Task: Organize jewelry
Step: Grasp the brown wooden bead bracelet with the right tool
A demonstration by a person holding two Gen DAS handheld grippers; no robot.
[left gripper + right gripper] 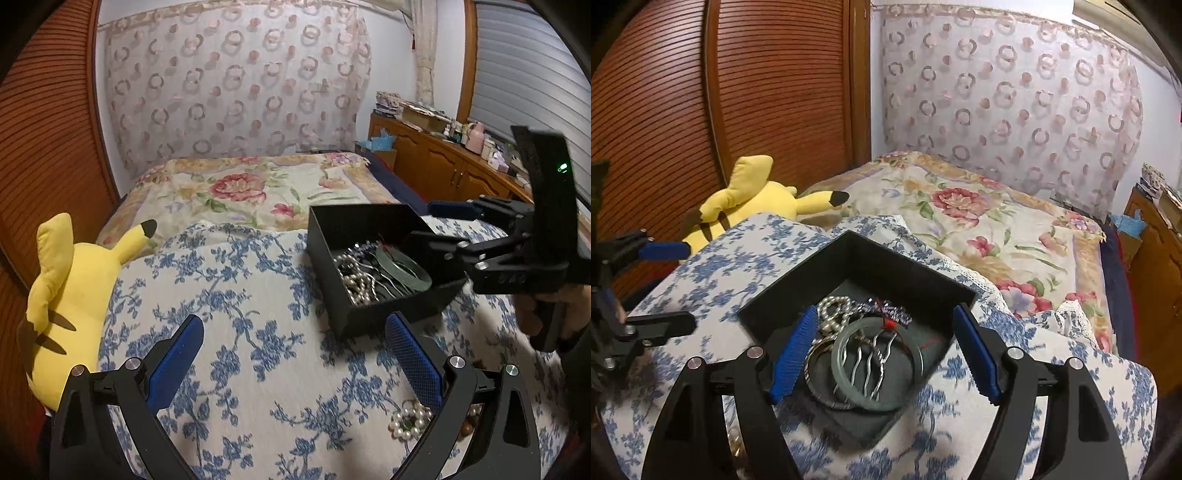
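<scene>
on the far left runs a slatted wooden wardrobe door [665, 110], and against it a yellow plush toy [70, 295] lies on its side at the edge of the bed. a blue-and-white flowered cloth [240, 350] covers the near part of the bed; beyond it lies a quilt with big pink roses [236, 188], and behind that a sheer curtain with ring patterns [236, 81] hangs on the wall. off to the right stands a wooden sideboard [443, 162] crowded with small boxes and bottles, under a grey shutter.

the left gripper [295, 350] hangs over the bare flowered cloth with its blue pads wide apart and nothing between them. just by its right finger a pearl flower piece [408, 421] lies on the cloth.

further right the black box [354, 295] sits open on the cloth, touching it, holding a pale green bangle [877, 363], a pearl strand [833, 310], a wavy silver hair comb [868, 358] and a dark ring-shaped bangle under them.

the right gripper [886, 350] hovers over the near corner of the box, its blue pads spread broadly, one on either side of the bangle, gripping nothing. a hand [565, 314] holds its handle at the far right.
</scene>
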